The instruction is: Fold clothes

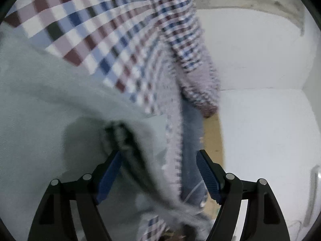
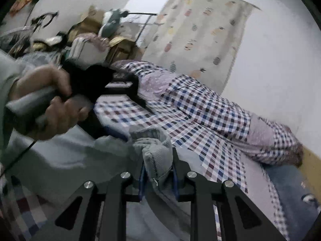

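In the left wrist view a pale grey-green garment [image 1: 46, 104] fills the left side, lying on a checked bedsheet [image 1: 104, 30]. The left claw [image 1: 159, 172] stands wide, its blue pads [image 1: 109, 175] apart, a dark fold of the garment rising between them; whether either pad touches cloth is unclear in the blur. To the right is a white wall [image 1: 264, 120].

In the right wrist view a hand [image 2: 50, 104] at left grips the other tool's handle. The right claw [image 2: 157, 175] is closed narrow on a bunched fold of the garment [image 2: 156, 154]. The bedsheet [image 2: 200, 116] spreads rightward over the bed, below a patterned curtain [image 2: 204, 32].
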Available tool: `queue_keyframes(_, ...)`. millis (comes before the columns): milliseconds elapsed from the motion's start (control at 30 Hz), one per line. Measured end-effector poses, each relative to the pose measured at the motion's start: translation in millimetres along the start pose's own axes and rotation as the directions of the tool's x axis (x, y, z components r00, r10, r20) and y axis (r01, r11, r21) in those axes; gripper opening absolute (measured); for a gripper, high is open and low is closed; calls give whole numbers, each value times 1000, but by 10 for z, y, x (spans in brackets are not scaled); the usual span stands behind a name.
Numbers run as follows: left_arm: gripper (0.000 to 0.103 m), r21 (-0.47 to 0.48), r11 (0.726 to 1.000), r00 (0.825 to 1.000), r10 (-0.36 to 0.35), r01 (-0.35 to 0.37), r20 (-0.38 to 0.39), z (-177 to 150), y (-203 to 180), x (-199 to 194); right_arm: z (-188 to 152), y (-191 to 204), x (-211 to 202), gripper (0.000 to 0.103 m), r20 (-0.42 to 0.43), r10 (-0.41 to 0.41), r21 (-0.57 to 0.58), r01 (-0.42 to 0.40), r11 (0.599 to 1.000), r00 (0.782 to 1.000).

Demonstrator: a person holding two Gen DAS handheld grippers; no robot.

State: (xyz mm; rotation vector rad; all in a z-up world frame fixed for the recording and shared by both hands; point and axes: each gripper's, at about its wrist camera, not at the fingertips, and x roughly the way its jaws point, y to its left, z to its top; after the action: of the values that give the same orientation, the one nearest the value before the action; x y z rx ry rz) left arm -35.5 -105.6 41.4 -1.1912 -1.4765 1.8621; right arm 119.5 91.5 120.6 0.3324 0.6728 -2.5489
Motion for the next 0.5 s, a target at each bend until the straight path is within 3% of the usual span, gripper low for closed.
queue_keyframes(100,80,-10,998,998,58,-58,-32,-45,-8,-49,58,-137,39,21,2,-19,49,19,999,1000)
queue_keyframes(233,80,17,1000,994,9,-7,-106,-236,154,-240,102,-182,41,22,4,-41,81,41,996,999)
queue_keyframes(433,80,-21,1000,996,2,-4,-91,-157,364,-149,116,-210,-81,22,27,-31,57,30,998,999)
queue_keyframes(500,80,5,1000,997,-15,16,-75,-120,298,-104,106,-229,-140,22,32,-28,53,26,998,999)
